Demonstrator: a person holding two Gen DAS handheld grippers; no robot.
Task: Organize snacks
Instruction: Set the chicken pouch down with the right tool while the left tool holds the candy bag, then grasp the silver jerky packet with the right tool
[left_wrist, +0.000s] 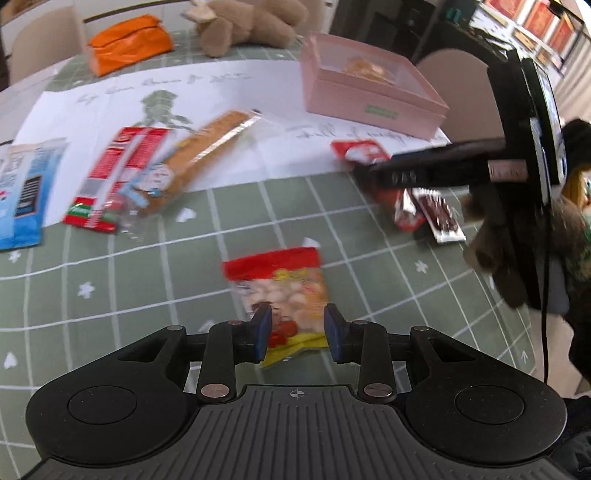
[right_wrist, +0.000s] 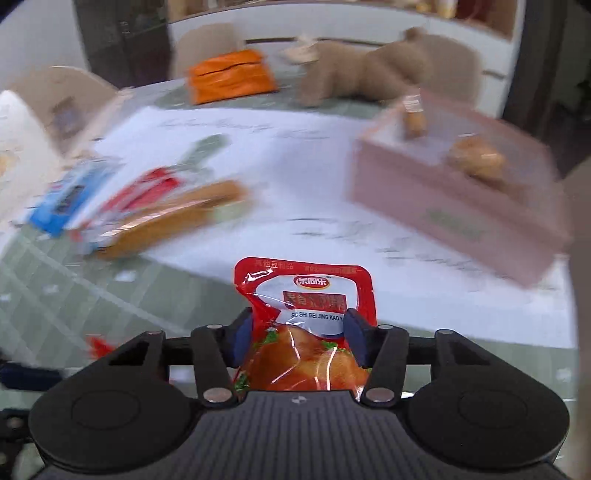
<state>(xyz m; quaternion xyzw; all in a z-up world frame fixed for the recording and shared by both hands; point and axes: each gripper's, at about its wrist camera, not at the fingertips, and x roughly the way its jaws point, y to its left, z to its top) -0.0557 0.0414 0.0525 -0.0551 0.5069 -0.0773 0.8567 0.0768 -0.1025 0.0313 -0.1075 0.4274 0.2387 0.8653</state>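
1. Left wrist view: the left gripper (left_wrist: 297, 334) points down at a green checked tablecloth (left_wrist: 110, 291). Its blue pads stand apart, not closed on anything. A red and yellow snack bag (left_wrist: 280, 291) lies flat on the cloth, its near end showing through the gap between them; whether the pads touch it I cannot tell.
2. Ahead and to the left of it lie a long biscuit pack (left_wrist: 207, 155), a red packet (left_wrist: 110, 177) and a blue packet (left_wrist: 22, 192), partly on a white paper sheet (left_wrist: 258, 96).
3. Far ahead to the right stands a pink box (left_wrist: 369, 99) with a clear top. Beyond lie an orange pouch (left_wrist: 129, 40) and a brown plush toy (left_wrist: 251, 26).
4. To the right, the right gripper (left_wrist: 373, 175) reaches in from the side over small red packets (left_wrist: 410, 214); its jaws are hard to read from here.
5. Right wrist view: the right gripper (right_wrist: 299, 339) is clamped on a red sauce-style pouch (right_wrist: 306, 295), a pad pressing each side of the wrapper, which crumples between them. The top of the pouch stands up past the fingertips.
6. Beyond it, blurred, the pink box (right_wrist: 443, 199) sits ahead to the right, the long biscuit pack (right_wrist: 177, 218) and blue packet (right_wrist: 70, 199) ahead to the left, the orange pouch (right_wrist: 229, 77) and plush toy (right_wrist: 369, 70) farthest off.
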